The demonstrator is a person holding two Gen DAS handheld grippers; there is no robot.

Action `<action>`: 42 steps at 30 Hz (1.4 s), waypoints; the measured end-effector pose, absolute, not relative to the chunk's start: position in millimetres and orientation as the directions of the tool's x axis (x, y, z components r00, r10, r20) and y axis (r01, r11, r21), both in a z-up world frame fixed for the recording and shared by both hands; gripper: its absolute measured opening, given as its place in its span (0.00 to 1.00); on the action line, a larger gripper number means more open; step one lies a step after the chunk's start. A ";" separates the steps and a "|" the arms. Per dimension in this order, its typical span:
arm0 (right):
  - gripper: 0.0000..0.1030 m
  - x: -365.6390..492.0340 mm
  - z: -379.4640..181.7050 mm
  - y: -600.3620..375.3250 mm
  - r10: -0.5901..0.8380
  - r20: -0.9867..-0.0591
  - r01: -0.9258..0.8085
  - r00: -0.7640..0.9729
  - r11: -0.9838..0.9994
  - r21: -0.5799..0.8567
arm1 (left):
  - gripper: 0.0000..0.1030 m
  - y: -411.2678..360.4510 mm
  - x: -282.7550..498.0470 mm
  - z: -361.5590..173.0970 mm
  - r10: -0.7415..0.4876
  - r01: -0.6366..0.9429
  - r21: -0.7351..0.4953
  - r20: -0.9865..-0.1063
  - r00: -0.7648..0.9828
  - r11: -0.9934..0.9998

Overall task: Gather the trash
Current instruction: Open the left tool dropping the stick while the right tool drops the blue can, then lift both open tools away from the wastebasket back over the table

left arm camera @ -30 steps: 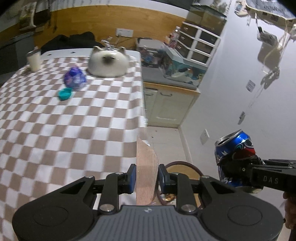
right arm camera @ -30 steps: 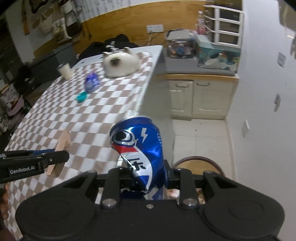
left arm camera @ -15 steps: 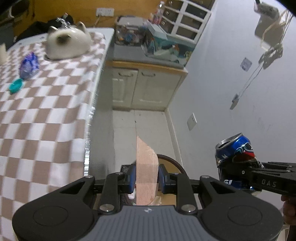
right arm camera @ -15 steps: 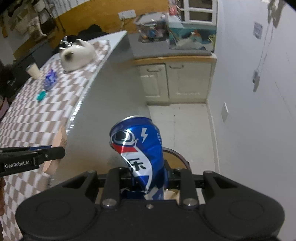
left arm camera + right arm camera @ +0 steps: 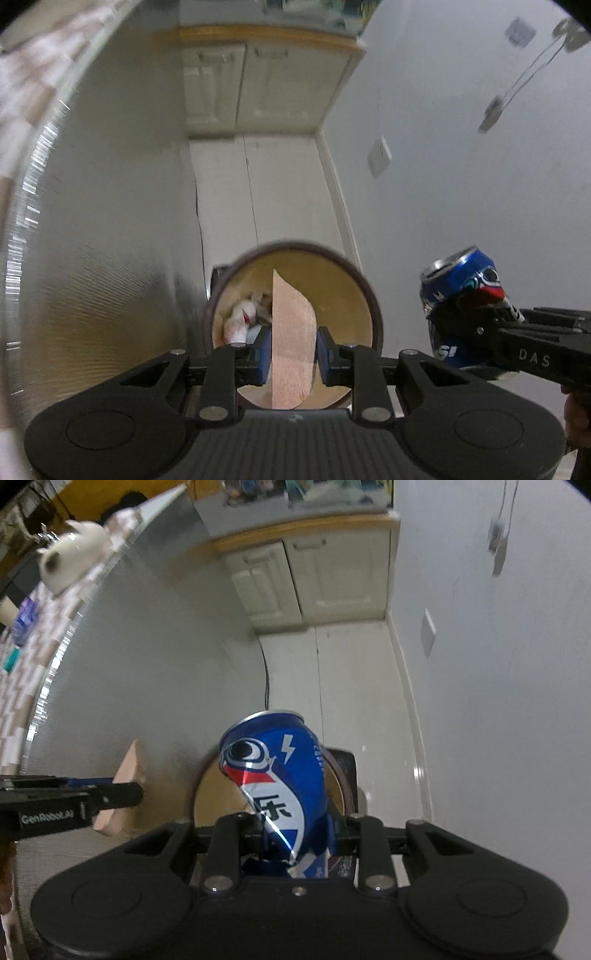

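My left gripper is shut on a flat pinkish-brown cardboard piece, held edge-up straight above a round bin with a dark rim and tan inside. Crumpled white rubbish lies in the bin. My right gripper is shut on a dented blue drink can, held upright above the bin's dark rim. In the left wrist view the blue can and the right gripper are at the right of the bin. In the right wrist view the left gripper with the cardboard piece is at the left.
A table's hanging plastic cover fills the left side, close to the bin. A white wall with a socket stands on the right. Cream cabinet doors close the far end of the narrow floor strip. A white cat lies on the checked tabletop.
Both grippers have moved off the checked table, sunk and tipped downward over the bin, each still holding its item. The bin has grown large in both views.
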State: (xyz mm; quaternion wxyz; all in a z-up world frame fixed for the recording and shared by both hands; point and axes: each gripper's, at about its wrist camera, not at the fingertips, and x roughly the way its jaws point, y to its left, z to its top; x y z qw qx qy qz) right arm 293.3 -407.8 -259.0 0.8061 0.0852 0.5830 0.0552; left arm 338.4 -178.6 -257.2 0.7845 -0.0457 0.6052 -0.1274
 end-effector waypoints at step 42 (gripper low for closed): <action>0.46 352.8 -392.5 -390.1 0.266 -0.963 0.056 0.054 0.962 0.269 | 0.56 -172.5 359.2 -381.0 -0.201 0.117 -0.200 -0.980 0.000 0.973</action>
